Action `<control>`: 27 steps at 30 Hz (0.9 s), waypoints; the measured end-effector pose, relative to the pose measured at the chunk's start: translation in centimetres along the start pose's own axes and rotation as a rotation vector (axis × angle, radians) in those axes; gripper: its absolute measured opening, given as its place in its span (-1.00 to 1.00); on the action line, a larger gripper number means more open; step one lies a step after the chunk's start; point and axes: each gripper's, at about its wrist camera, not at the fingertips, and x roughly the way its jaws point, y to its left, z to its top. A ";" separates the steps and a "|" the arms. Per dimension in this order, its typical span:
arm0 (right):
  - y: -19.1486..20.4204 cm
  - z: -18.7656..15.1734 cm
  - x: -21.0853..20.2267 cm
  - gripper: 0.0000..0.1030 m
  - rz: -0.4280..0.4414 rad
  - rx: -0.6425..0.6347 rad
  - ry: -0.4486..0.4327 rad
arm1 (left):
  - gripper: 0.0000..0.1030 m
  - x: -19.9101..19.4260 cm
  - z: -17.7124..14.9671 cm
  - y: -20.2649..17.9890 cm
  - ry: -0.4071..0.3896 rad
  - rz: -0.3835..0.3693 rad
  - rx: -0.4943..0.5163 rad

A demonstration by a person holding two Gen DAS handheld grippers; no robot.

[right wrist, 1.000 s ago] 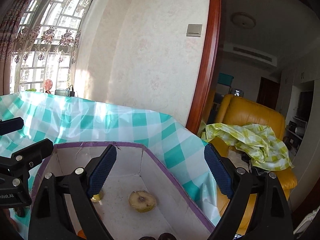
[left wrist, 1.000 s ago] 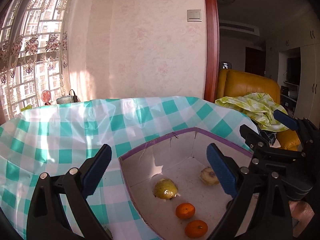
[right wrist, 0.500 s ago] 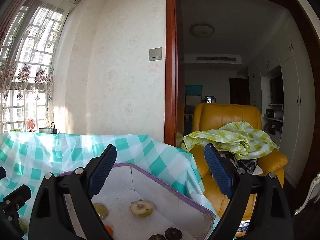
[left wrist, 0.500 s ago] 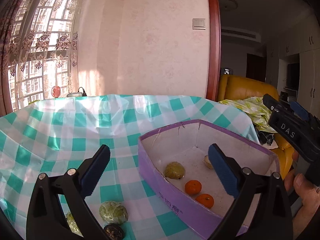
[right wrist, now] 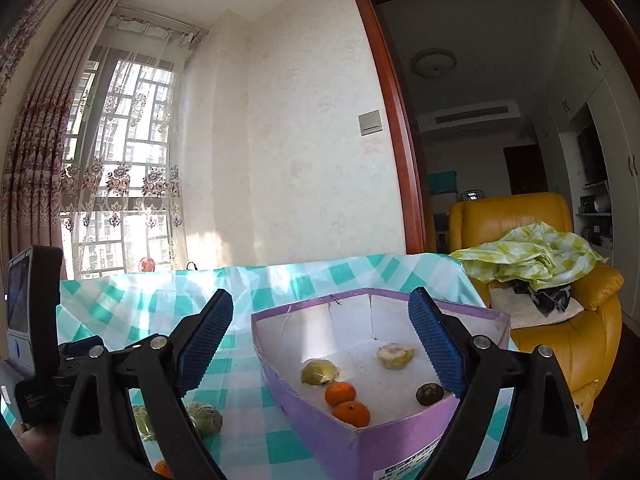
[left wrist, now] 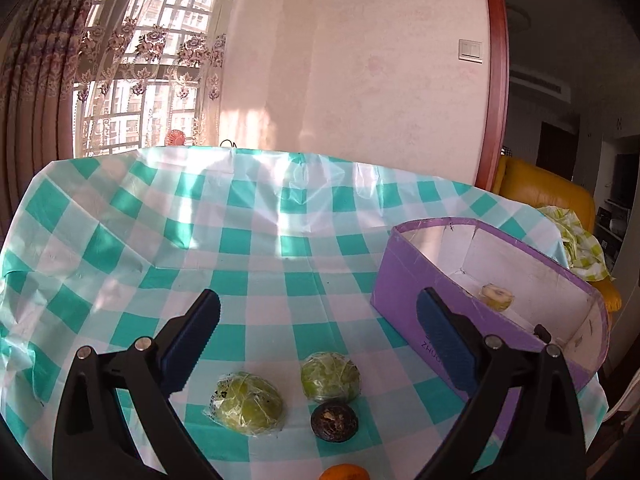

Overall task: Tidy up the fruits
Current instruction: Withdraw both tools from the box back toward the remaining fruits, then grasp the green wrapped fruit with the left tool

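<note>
On the teal checked tablecloth [left wrist: 256, 248] lie two plastic-wrapped green fruits [left wrist: 247, 403] [left wrist: 330, 376], a dark round fruit [left wrist: 334, 420] and an orange [left wrist: 344, 472] at the bottom edge. My left gripper [left wrist: 318, 308] hangs open above and behind them, nothing between its fingers. The purple box [right wrist: 320, 432] holds a green fruit [right wrist: 319, 372], a pale cut fruit [right wrist: 394, 356], two oranges [right wrist: 340, 395] [right wrist: 351, 413] and a dark fruit [right wrist: 429, 393]. My right gripper [right wrist: 320, 304] stands open and empty, framing the box from the near side.
A yellow armchair [right wrist: 560, 340] draped with a green checked cloth stands beyond the table's right end. Behind the table are a wall and a curtained window [left wrist: 132, 80]. The left hand-held unit [right wrist: 34, 320] shows at the left of the right wrist view.
Both grippers drew back from over the box. The left swung left and now faces the loose fruits on the cloth. The right view now takes in the whole box interior.
</note>
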 end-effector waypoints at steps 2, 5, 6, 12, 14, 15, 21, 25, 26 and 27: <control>2.0 -0.8 -0.8 0.69 0.069 -0.047 0.014 | 0.92 0.1 -0.1 1.8 0.005 0.022 -0.036; 4.4 -1.9 -1.5 0.69 0.163 -0.110 0.045 | 0.92 0.4 -0.4 4.1 0.028 0.054 -0.074; 5.2 -2.3 -1.9 0.69 0.191 -0.137 0.053 | 0.92 0.5 -0.6 4.8 0.042 0.059 -0.087; 8.6 -4.2 -2.7 0.69 0.288 -0.264 0.099 | 0.92 3.6 -2.2 7.9 0.209 0.057 -0.161; 9.0 -4.6 -2.3 0.69 0.302 -0.278 0.128 | 0.90 5.0 -3.2 8.3 0.293 0.057 -0.159; 9.2 -4.8 -2.1 0.69 0.307 -0.283 0.145 | 0.90 5.6 -3.7 8.5 0.326 0.040 -0.165; 10.0 -6.2 -0.2 0.68 0.316 -0.314 0.256 | 0.90 7.6 -5.8 8.0 0.459 0.006 -0.121; 10.3 -6.6 0.0 0.68 0.318 -0.328 0.275 | 0.76 8.3 -6.4 7.3 0.496 0.017 -0.077; 10.4 -6.7 0.0 0.69 0.319 -0.332 0.279 | 0.75 8.4 -6.4 7.0 0.500 0.024 -0.063; 10.5 -6.8 0.1 0.69 0.320 -0.336 0.284 | 0.73 8.4 -6.4 6.8 0.502 0.026 -0.052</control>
